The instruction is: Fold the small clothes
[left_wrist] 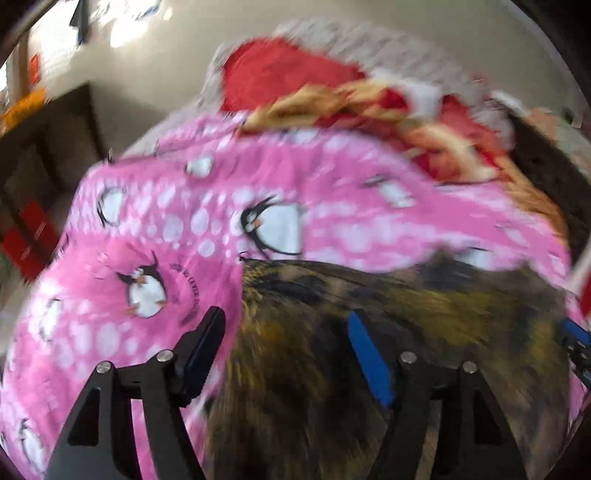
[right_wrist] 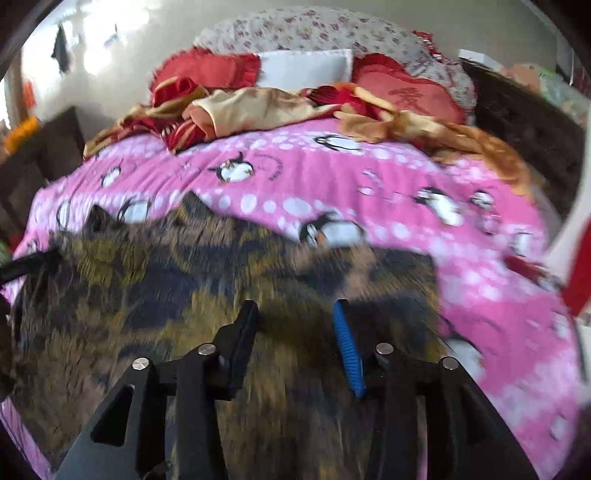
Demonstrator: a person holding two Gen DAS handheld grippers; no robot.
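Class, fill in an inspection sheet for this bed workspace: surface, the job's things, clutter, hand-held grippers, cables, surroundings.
Surface: pink penguin-print bedspread covering the bed.
Job's things: dark brown-and-yellow patterned garment spread on the bedspread; blurred.
Clutter: heap of red and tan clothes and red cushions at the far end, against a floral pillow.
Grippers: left hand-held gripper open over the garment's edge; right hand-held gripper open over the garment; neither holds anything.
Cables: nothing seen.
Surroundings: pale wall behind the bed, dark furniture to the left.
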